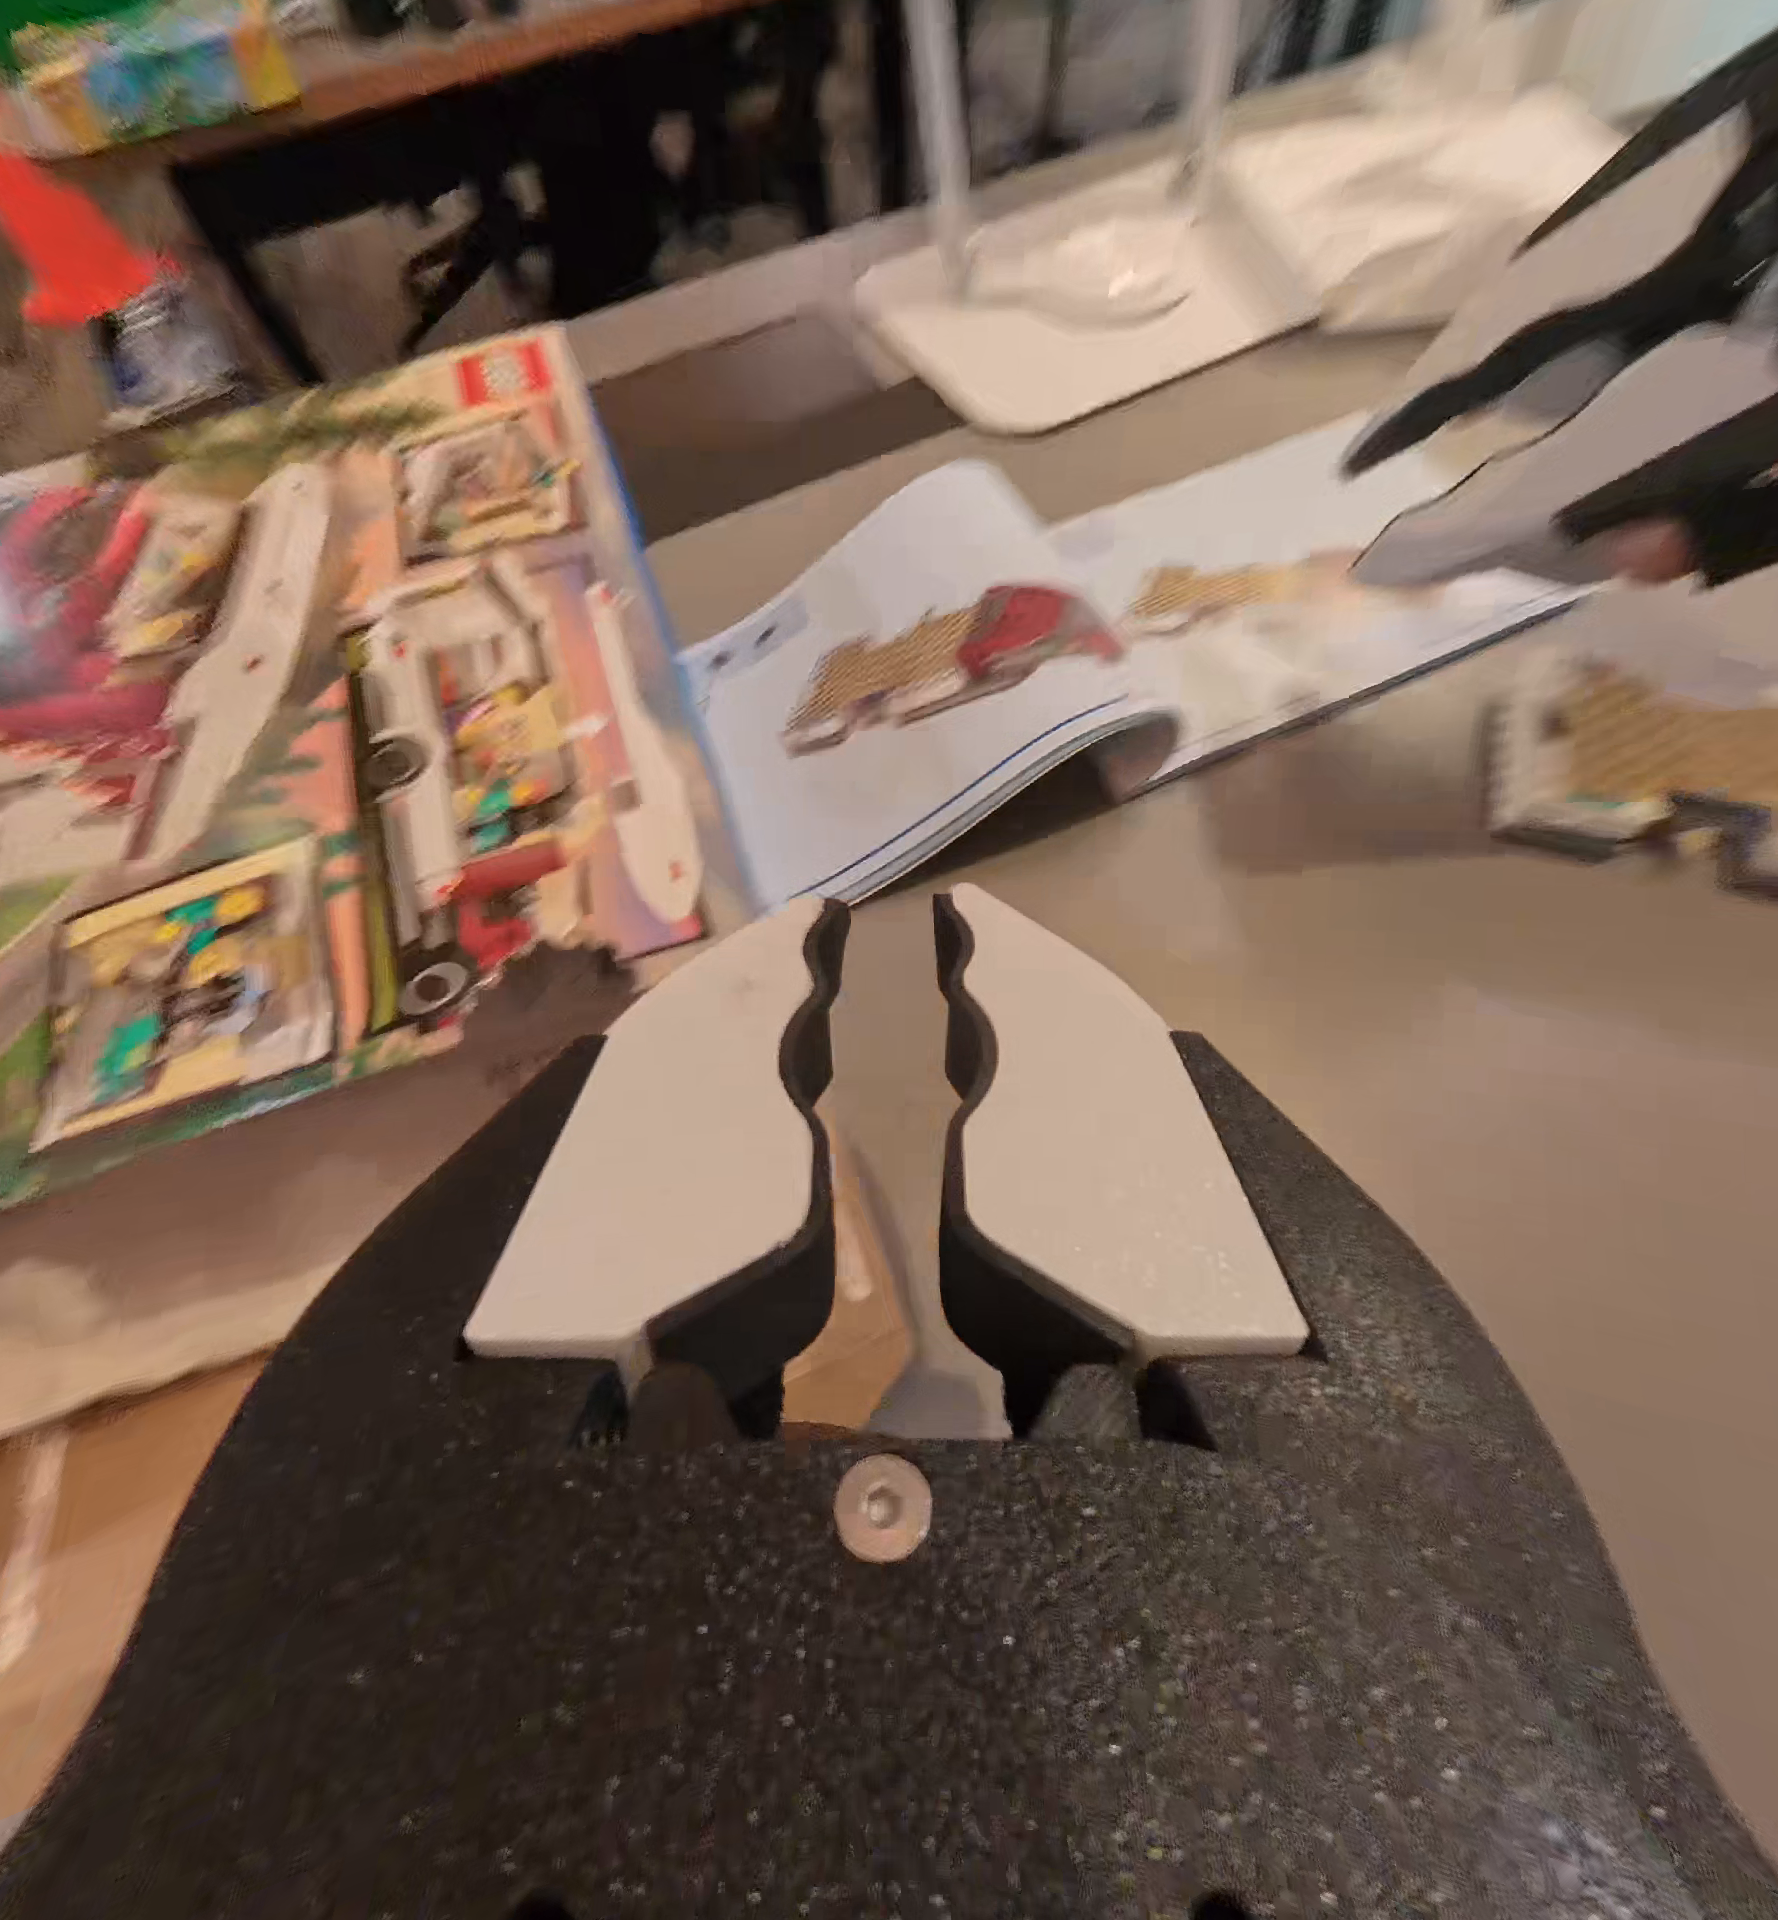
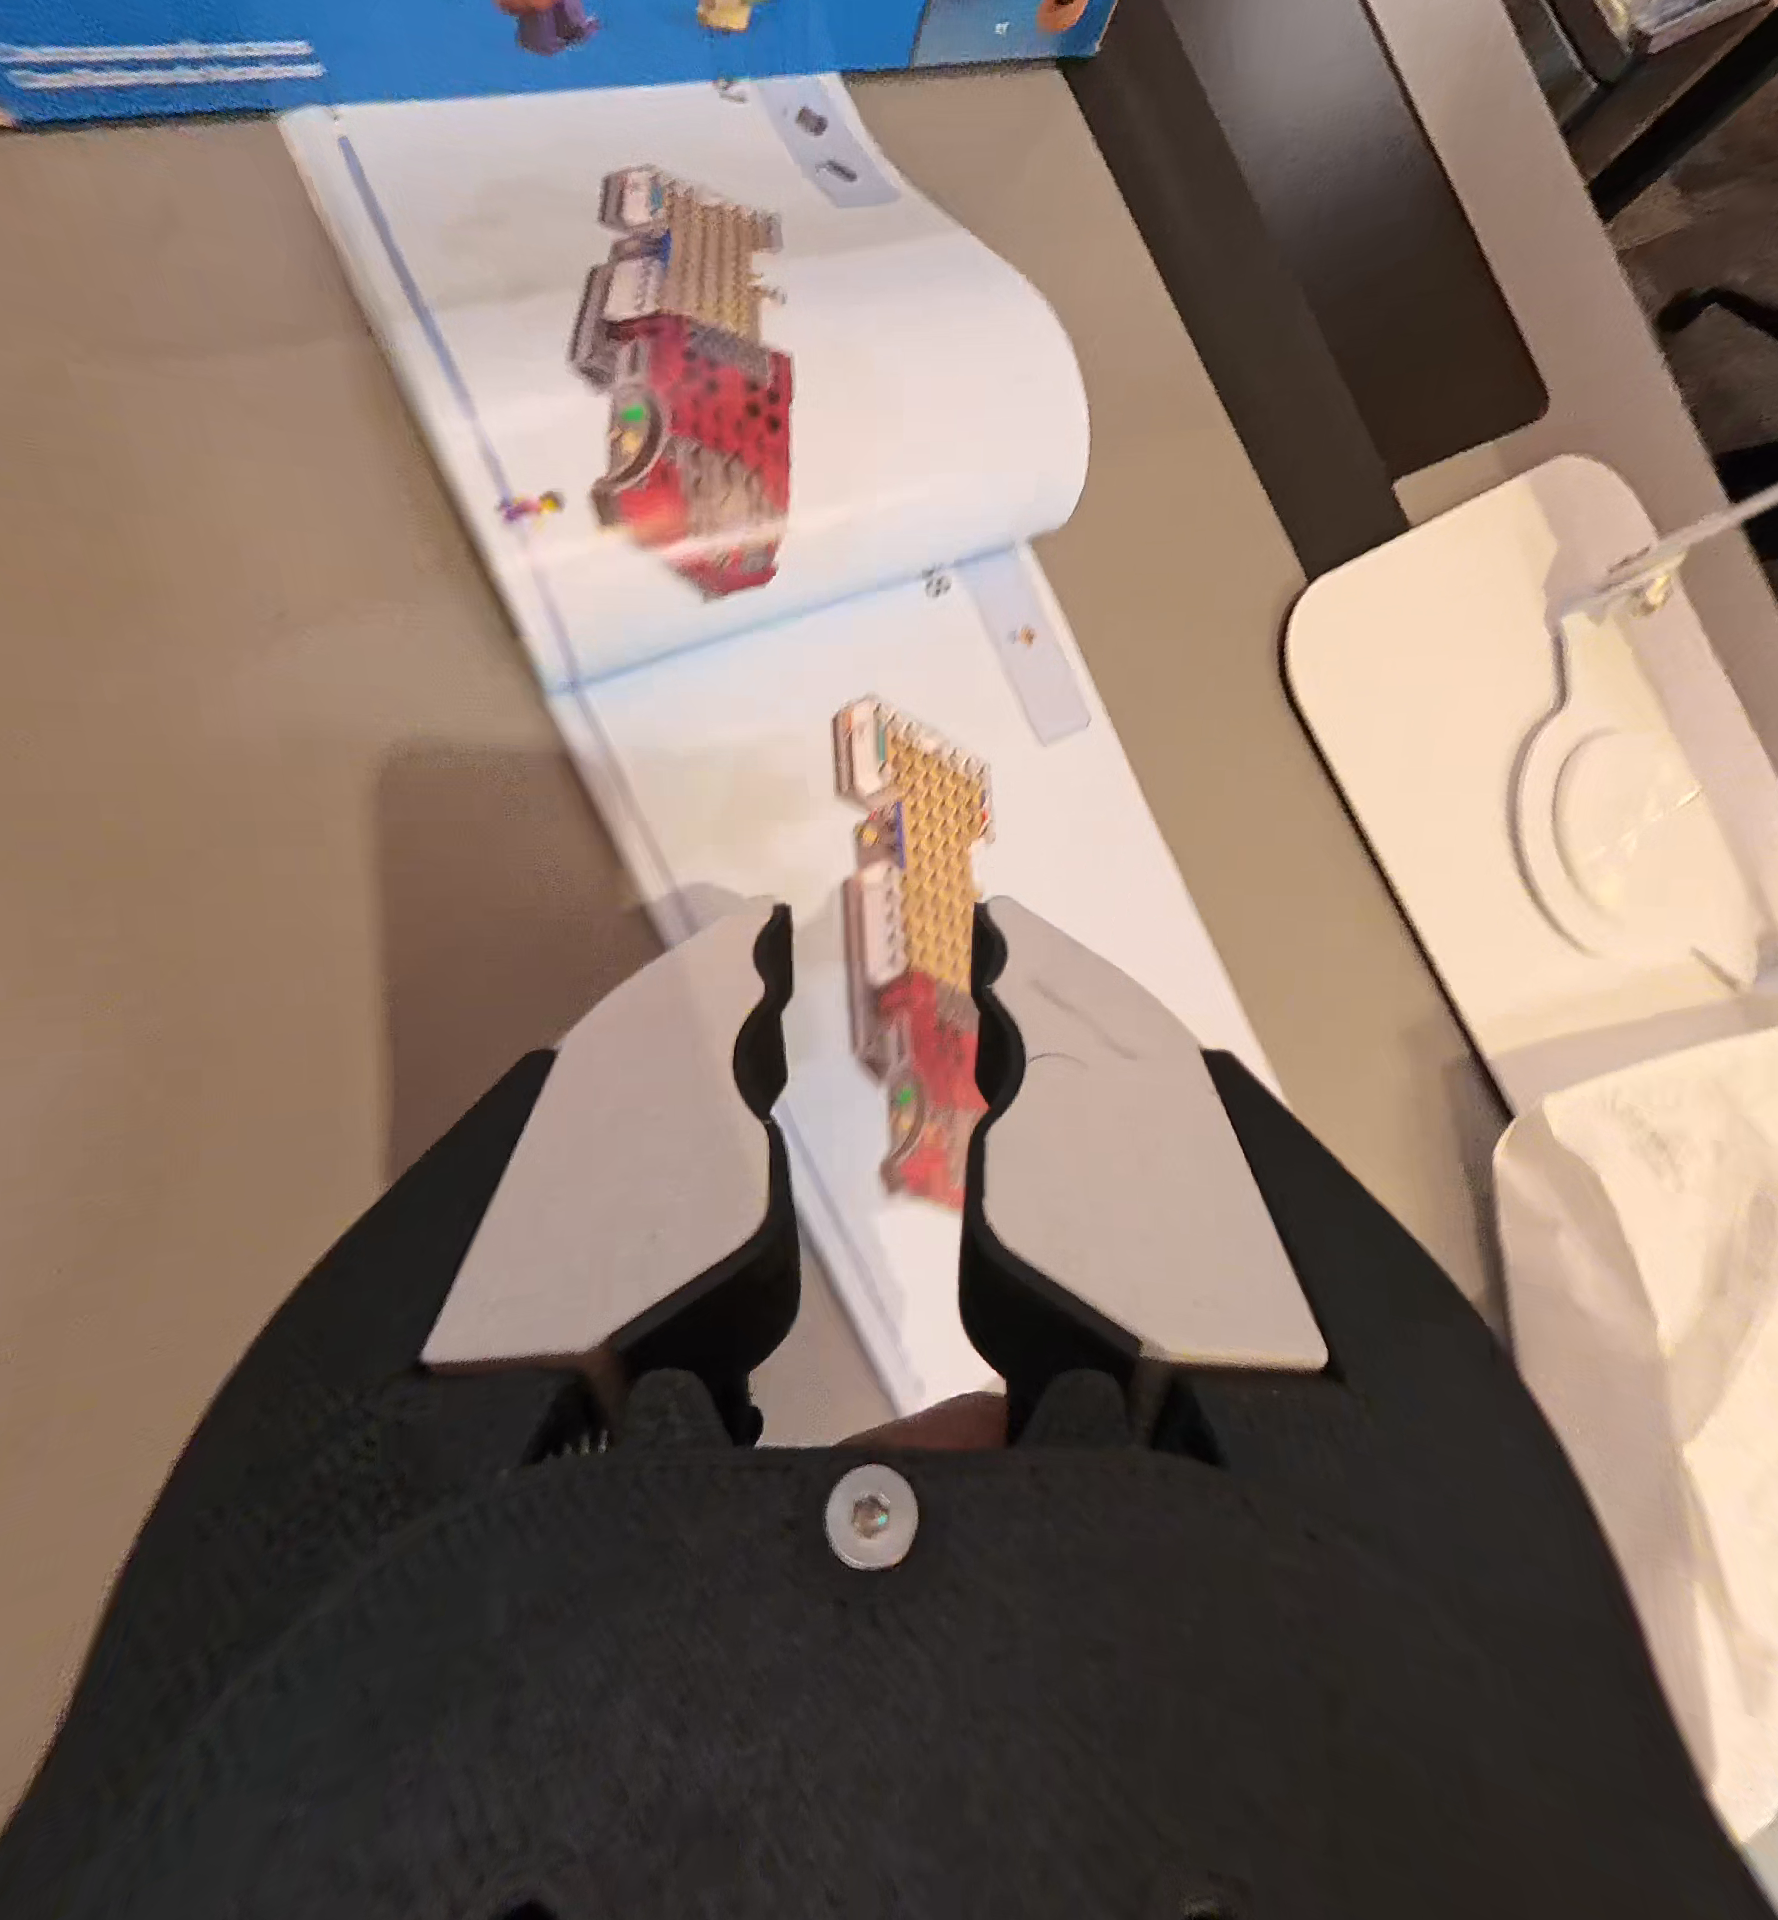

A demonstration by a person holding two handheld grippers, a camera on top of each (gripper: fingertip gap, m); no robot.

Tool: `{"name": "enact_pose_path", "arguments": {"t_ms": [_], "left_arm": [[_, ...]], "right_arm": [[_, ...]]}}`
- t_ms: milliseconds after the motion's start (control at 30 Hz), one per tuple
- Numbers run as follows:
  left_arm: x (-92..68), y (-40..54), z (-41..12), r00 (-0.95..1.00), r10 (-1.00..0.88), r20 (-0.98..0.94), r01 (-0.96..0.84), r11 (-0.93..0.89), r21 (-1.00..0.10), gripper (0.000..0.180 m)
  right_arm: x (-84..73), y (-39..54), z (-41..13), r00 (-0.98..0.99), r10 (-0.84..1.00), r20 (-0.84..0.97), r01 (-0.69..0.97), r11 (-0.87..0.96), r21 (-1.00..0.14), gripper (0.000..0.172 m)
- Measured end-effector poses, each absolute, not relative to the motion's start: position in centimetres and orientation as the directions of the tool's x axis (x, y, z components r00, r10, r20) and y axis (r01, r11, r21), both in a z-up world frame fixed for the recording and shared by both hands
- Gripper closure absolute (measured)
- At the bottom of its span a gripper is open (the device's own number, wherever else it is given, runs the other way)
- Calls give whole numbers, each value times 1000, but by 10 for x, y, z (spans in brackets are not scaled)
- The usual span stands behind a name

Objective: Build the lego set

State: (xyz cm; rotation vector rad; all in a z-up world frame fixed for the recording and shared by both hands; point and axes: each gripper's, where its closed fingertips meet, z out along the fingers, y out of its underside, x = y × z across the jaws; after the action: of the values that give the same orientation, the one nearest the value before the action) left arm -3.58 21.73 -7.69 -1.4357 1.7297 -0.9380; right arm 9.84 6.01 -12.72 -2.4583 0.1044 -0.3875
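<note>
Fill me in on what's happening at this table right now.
A person holds two grippers over a grey table. The left gripper is open and holds nothing, near a toy box and an open instruction booklet. The right gripper hangs open over the booklet's page, gripping nothing. A partly built brick model lies beside the booklet, and a white stand base sits nearby.

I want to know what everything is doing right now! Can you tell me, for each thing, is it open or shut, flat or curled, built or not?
Left gripper: open, nothing between its fingers.
Right gripper: open over the booklet, holding nothing.
Instruction booklet: lying open, one page curled up.
Brick set box: lying flat on the table.
Tan studded brick plate: partly built, resting on the table.
</note>
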Motion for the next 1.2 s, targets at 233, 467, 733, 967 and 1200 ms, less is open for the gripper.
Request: {"name": "enact_pose_path", "arguments": {"t_ms": [233,467,733,967,1200], "left_arm": [[-22,153,-90,-350,-934,75,-487,113,-866,147],[-12,108,-122,-402,-907,124,-565,140,-813,139],[-3,100,-141,-377,-911,170,-604,102,-791,137],[-2,93,-154,-396,-908,134,-620,156,-769,137],[-2,91,-158,-408,-907,102,-622,194,-759,137]], "right_arm": [[49,14,-123,973,-159,167,-13,-761,-649,138],[27,-12,-124,974,-160,160,-17,-756,-655,138],[33,-40,-136,963,-253,93,-126,-728,-674,138],[25,-55,-135,956,-283,77,-154,-710,-687,138],[-3,-83,-136,955,-292,48,-178,-695,-697,139]]}}
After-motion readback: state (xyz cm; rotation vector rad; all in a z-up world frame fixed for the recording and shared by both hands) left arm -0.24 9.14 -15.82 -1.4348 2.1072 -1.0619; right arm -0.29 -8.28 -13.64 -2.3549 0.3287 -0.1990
